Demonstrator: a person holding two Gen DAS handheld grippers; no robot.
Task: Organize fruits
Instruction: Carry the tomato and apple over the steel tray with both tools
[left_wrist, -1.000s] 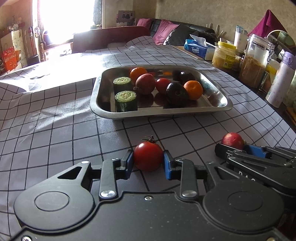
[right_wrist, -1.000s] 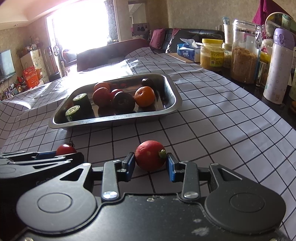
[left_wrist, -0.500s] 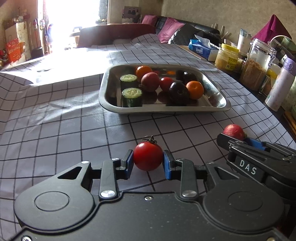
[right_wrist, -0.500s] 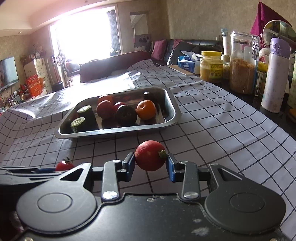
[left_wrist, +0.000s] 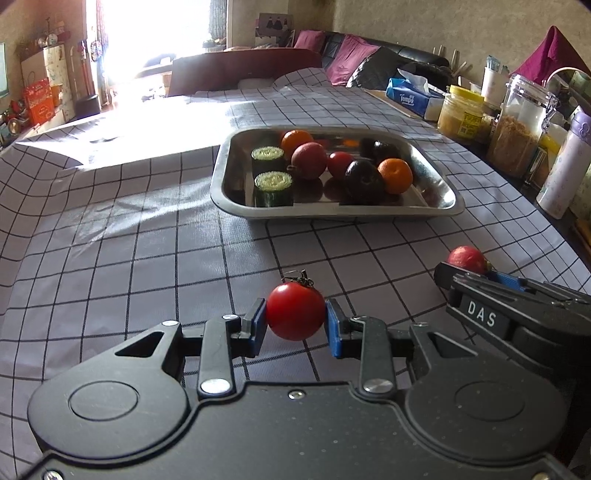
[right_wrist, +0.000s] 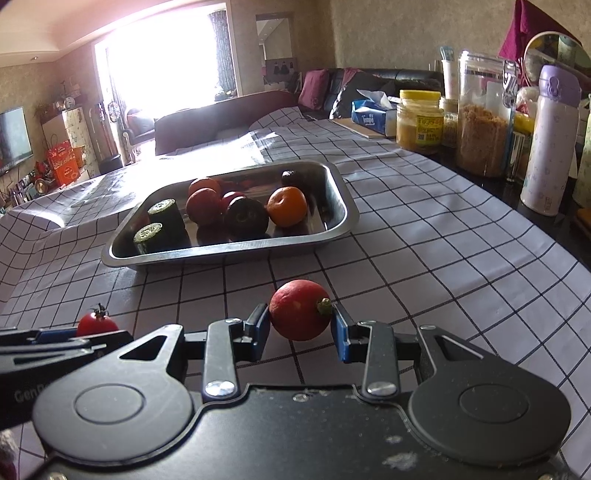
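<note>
Your left gripper (left_wrist: 295, 325) clamps the round red tomato (left_wrist: 295, 311); your right gripper (right_wrist: 300, 326) clamps the dull-red round fruit (right_wrist: 300, 309). The shiny steel tray (left_wrist: 439, 184) lies straight ahead, farther away, nearer your left.

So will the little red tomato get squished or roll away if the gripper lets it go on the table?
The tomato looks smooth and taut, so a hard squeeze from the left gripper could probably split it. It is round, so on the flat checked tablecloth it would likely roll a bit. The steel tray has raised walls that should stop it.
</note>
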